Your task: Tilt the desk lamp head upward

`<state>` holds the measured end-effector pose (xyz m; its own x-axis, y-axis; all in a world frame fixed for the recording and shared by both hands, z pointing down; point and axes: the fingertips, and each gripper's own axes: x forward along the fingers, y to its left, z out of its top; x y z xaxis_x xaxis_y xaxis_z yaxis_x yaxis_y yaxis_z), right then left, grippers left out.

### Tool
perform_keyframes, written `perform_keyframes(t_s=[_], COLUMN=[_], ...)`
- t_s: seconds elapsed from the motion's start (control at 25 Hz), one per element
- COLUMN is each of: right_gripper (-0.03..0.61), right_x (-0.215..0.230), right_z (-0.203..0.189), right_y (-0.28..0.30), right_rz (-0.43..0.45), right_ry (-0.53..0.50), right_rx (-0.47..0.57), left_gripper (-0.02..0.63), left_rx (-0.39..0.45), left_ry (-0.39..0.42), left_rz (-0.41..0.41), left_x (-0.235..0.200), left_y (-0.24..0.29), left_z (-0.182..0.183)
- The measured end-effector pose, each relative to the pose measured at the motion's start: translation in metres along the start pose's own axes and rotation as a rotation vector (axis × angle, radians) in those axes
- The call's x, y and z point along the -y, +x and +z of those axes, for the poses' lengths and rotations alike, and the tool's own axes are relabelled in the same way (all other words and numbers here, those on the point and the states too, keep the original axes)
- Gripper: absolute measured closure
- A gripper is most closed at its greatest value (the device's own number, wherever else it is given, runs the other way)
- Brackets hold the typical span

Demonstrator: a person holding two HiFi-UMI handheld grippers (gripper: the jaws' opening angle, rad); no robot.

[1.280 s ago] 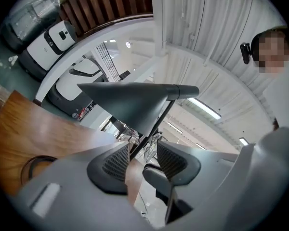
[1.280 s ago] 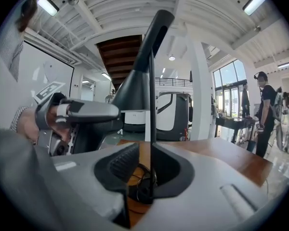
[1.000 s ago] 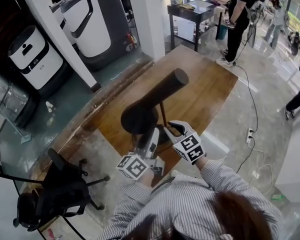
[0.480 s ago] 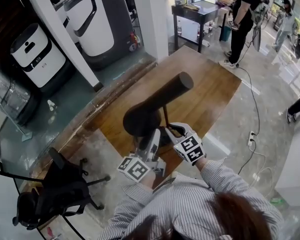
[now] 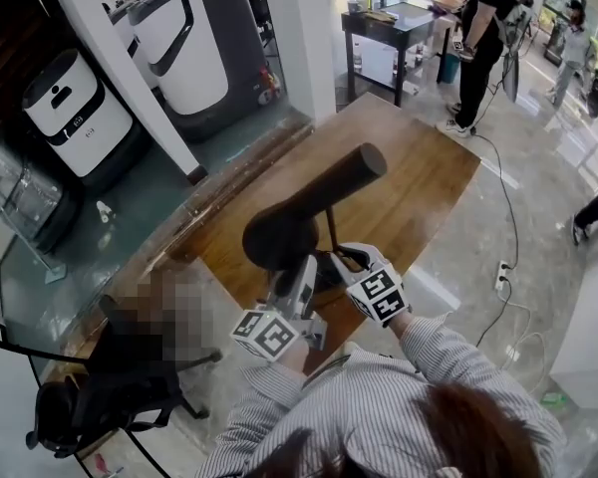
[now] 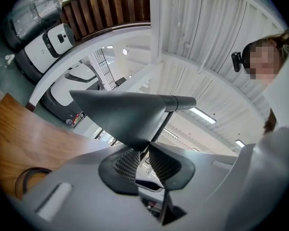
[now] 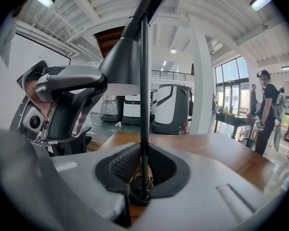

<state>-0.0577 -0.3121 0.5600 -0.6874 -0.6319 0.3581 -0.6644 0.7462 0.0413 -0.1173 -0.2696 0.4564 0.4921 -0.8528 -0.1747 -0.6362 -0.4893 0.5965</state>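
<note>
A dark desk lamp stands on the wooden table point(image 5: 419, 182). Its cone shade point(image 5: 279, 235) faces me and its tube point(image 5: 354, 167) slants up and away. My left gripper point(image 5: 297, 267) reaches up under the shade. In the left gripper view the lower rim of the lamp head point(image 6: 120, 117) sits between the pads of that gripper point(image 6: 143, 157). Its jaws are closing, with a slit of background still showing between them. My right gripper point(image 5: 334, 259) is shut on the thin black pole point(image 7: 143, 105) just above the base point(image 7: 139, 189).
A black office chair point(image 5: 110, 386) stands at the table's left end. White and grey machines point(image 5: 70, 108) and a white pillar point(image 5: 299, 28) stand behind. People stand by a dark table point(image 5: 389, 23) at the back. A cable point(image 5: 503, 267) lies on the floor to the right.
Both grippers stay at the lamp. The left gripper's marker cube has shifted slightly left. The lamp head keeps about the same tilt.
</note>
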Motion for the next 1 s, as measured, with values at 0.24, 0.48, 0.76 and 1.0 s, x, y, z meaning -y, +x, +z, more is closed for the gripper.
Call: perform_keyframes(t_s=[0.24, 0.48, 0.76, 1.0], right_gripper=[0.531, 0.531, 0.531, 0.531], right_x=[0.001, 0.001, 0.001, 0.002], right_z=[0.000, 0.000, -0.001, 0.000], right_y=[-0.001, -0.001, 0.000, 0.001], right_rz=[-0.016, -0.020, -0.024, -0.020], right_ry=[0.010, 0.008, 0.022, 0.029], right_rx=[-0.007, 0.010, 0.026, 0.035], left_gripper=[0.552, 0.552, 0.552, 0.551], left_rx=[-0.033, -0.051, -0.055, -0.061], left_ry=[0.055, 0.074, 0.123, 0.209], left_rz=[0.028, 0.045, 0.052, 0.069], left_x=[-0.004, -0.007, -0.010, -0.013], left_y=[-0.004, -0.007, -0.009, -0.013], left_z=[0.012, 0.018, 0.029, 0.047])
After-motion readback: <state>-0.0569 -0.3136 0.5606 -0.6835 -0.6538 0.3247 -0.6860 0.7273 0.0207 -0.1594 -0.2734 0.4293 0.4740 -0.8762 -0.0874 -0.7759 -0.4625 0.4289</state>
